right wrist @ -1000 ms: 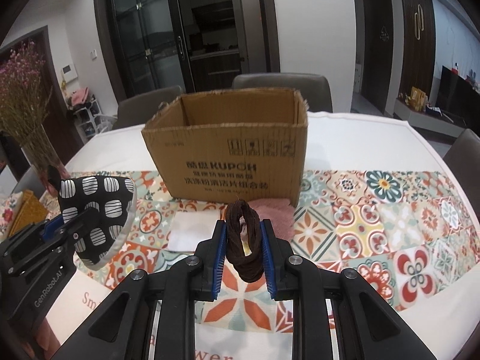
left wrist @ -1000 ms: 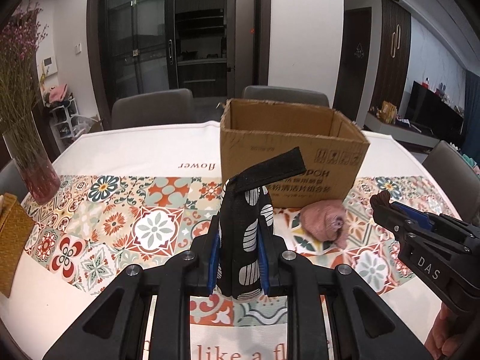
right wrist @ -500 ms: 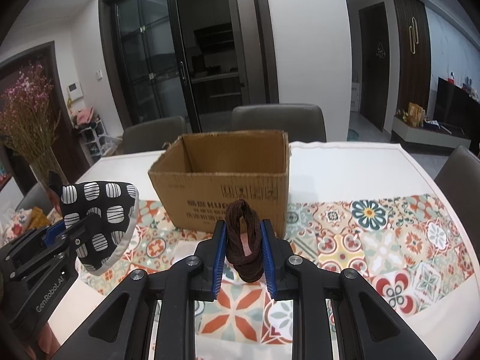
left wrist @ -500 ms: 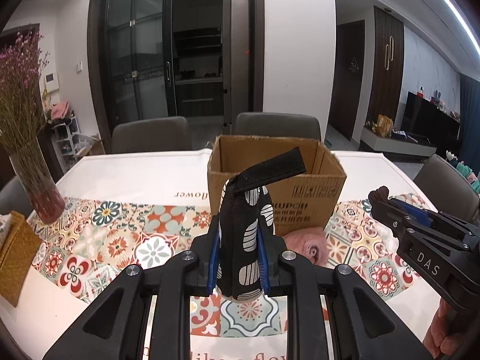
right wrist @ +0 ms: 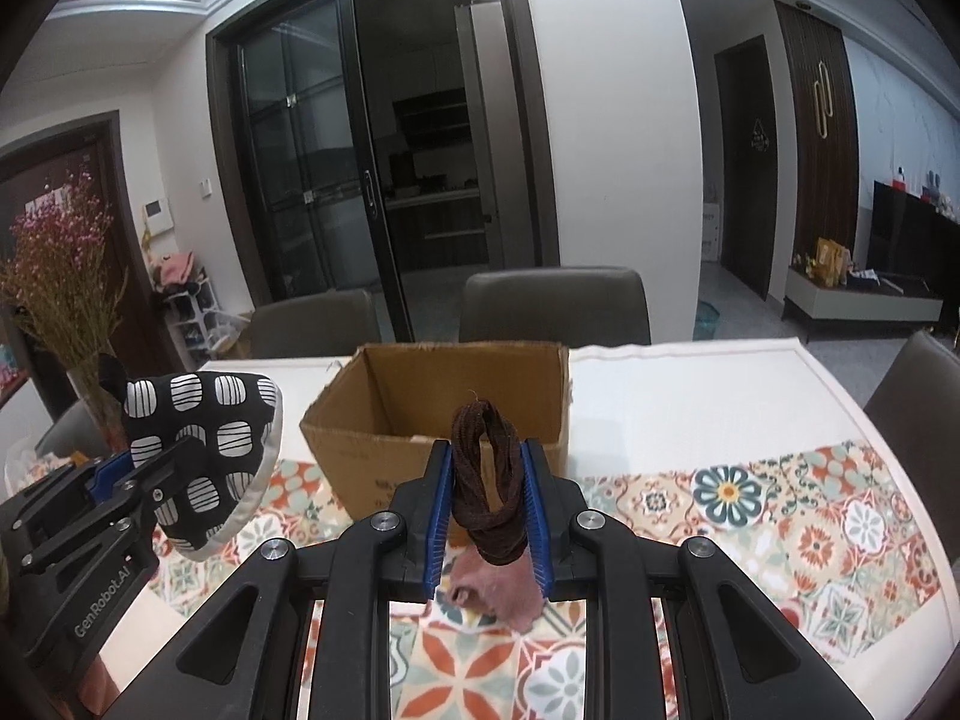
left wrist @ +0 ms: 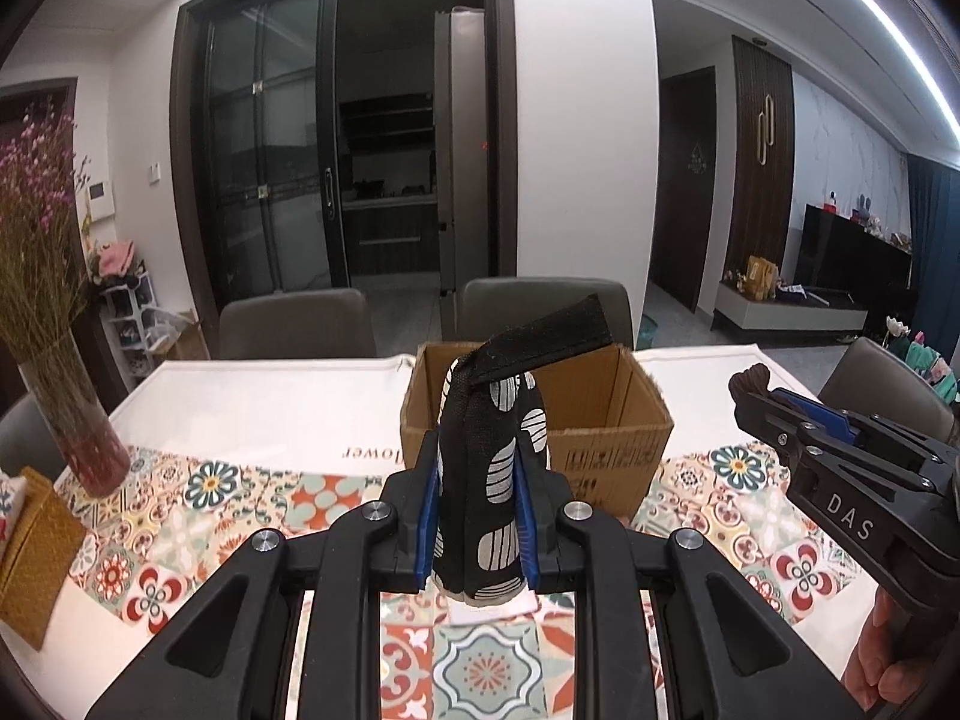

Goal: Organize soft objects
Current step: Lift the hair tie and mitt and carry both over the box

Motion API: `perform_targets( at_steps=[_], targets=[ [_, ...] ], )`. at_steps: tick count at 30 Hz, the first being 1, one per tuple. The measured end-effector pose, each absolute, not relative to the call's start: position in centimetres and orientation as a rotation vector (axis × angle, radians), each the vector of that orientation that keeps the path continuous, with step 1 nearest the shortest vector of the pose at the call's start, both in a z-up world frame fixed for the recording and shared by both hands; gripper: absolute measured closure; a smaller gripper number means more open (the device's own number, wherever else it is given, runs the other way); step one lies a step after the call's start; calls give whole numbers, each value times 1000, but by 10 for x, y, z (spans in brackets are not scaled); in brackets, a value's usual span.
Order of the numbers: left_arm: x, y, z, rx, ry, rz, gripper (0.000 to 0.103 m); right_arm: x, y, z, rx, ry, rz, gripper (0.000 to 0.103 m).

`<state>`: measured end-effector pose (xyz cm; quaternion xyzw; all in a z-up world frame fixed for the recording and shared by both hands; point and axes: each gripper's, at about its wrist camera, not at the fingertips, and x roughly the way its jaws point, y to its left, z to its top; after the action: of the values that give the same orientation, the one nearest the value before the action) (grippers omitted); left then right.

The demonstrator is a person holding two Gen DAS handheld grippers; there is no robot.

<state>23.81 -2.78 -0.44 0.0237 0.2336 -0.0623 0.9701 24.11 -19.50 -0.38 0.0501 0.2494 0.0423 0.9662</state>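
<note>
Above the patterned tabletop (left wrist: 240,498), the left hand-held gripper (left wrist: 477,516) is clamped on a black oven mitt (left wrist: 492,450) with white striped ovals, held clear of the surface. Beside it, the right hand-held gripper (right wrist: 489,516) pinches a brown cord bundle (right wrist: 486,486). An open cardboard box (right wrist: 438,396) stands just beyond both; a pink cloth (right wrist: 498,588) lies below.

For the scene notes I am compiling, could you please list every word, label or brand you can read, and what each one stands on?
"DAS": side of the right gripper.
"GenRobot.AI": side of the left gripper.
"ower", seen upside down, its start hidden: white tablecloth.
Print on the front of the cardboard box: too small and partly hidden to read.
</note>
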Motion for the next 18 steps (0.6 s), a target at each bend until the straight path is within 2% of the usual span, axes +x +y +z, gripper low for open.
perform_targets(
  at_steps=[18],
  targets=[
    [297,-34,18,93,382,-128,81,288,-186,18,60,417,80,79]
  ],
)
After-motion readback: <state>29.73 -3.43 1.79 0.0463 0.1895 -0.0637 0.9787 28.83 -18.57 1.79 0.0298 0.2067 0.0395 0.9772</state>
